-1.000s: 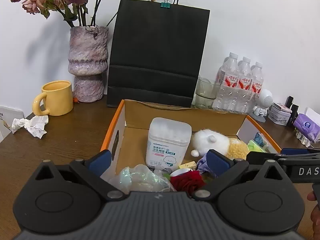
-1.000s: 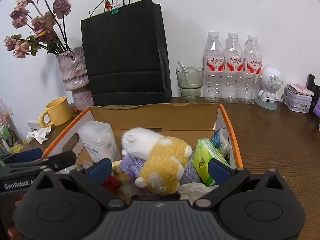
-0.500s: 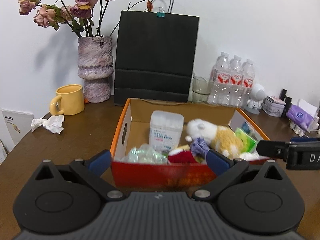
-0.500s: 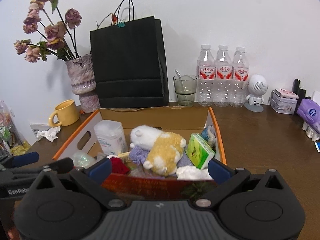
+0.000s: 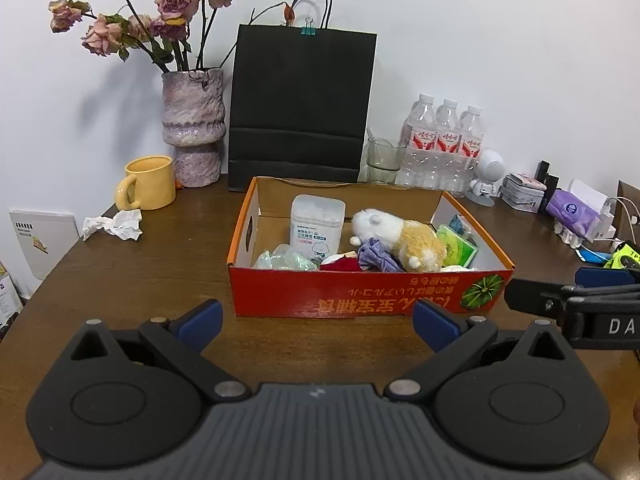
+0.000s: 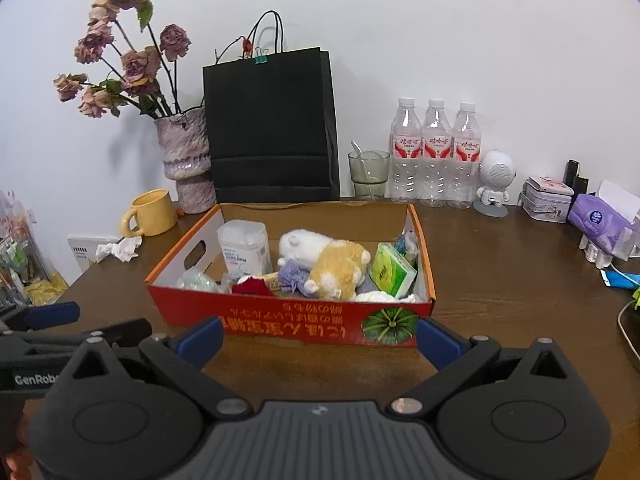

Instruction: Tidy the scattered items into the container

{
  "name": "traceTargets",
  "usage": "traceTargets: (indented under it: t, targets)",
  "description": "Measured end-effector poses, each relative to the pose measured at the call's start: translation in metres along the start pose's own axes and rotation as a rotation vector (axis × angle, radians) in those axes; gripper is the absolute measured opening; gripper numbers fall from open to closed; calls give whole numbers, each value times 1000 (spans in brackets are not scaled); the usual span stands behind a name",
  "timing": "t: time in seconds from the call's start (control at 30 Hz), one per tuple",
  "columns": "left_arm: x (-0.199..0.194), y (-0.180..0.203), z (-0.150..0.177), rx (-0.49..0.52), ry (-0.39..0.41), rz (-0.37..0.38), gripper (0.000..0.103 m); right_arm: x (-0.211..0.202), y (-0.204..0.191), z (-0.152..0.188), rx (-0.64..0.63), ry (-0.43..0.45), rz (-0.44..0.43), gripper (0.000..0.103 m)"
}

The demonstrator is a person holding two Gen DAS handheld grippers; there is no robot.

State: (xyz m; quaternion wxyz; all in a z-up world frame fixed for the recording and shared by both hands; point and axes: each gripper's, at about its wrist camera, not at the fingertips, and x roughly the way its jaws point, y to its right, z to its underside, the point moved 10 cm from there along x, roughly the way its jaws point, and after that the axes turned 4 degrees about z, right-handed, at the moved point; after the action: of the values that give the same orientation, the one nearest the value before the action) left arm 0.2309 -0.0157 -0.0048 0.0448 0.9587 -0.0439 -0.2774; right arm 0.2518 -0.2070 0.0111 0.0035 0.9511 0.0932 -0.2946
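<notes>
Box (image 5: 368,296) now well ahead of both tools, whole front wall visible; a second ago tools hung over its contents. Left tool (image 5: 316,316), right tool (image 6: 320,334) spread wide, empty, pulled back. Tidying looks finished.

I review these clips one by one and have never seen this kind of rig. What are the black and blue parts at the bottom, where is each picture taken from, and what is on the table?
There is no robot: a person holds one two-finger gripper in each hand, each carrying a camera that looks forward along its fingers. One picture comes from the left gripper, the other from the right gripper. Both are open and hold nothing.

On the brown table stands an orange cardboard box with a plush toy, a white tub and a green tissue pack inside. Outside it lie a crumpled paper, a yellow mug, a vase, a black bag and water bottles.
</notes>
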Motion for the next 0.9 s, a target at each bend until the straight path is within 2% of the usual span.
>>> traceTargets:
  t: [0.2,0.9]
  targets:
    - [-12,1,8,-6,-27,22,103,-16,-4,10,2,4,7,103]
    - [-27,6,15,0,-20,22,103,-35,-6,19,-5,9,27,103]
